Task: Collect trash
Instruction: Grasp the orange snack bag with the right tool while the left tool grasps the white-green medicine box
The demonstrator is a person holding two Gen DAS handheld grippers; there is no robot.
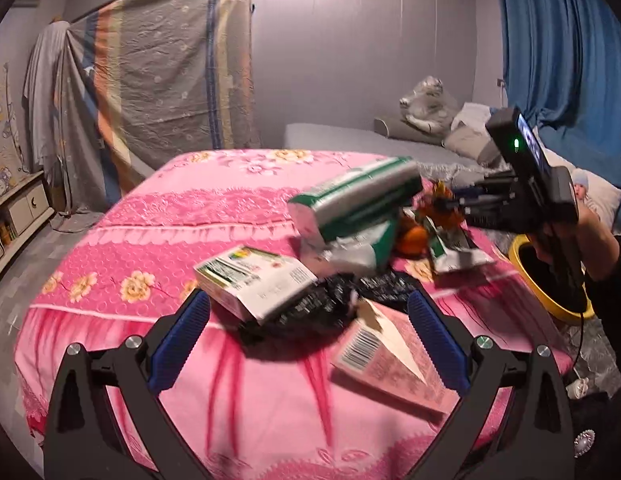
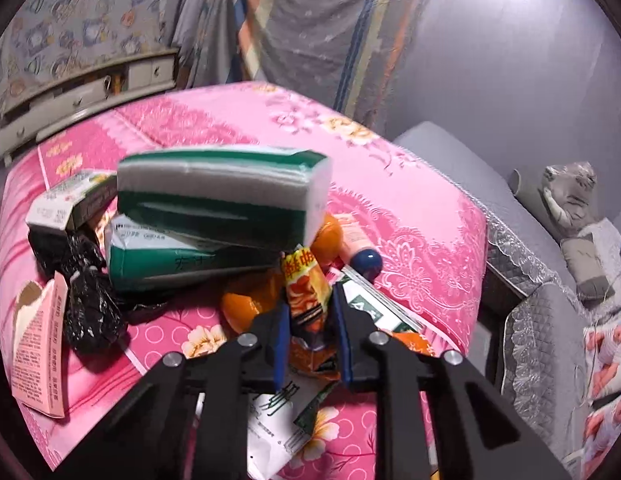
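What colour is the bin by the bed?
Yellow bin, with a dark inside; it shows only in the left wrist view.

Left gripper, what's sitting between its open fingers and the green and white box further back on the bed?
In the left wrist view, a crumpled black plastic bag and a white carton resting on it lie between the left gripper and the green and white box.

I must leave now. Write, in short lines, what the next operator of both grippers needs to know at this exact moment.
Right gripper: shut on an orange snack wrapper, above the pile.
Left gripper: open, holding nothing, aimed at the near boxes.
Yellow bin: at the table's right edge, beside the right gripper.
On the pink tablecloth: green-and-white carton, white box, pink box, black plastic bag, orange peel, a pink tube.
Done: one wrapper picked up, not yet dropped.
Left: drop it in the bin, then collect everything else.
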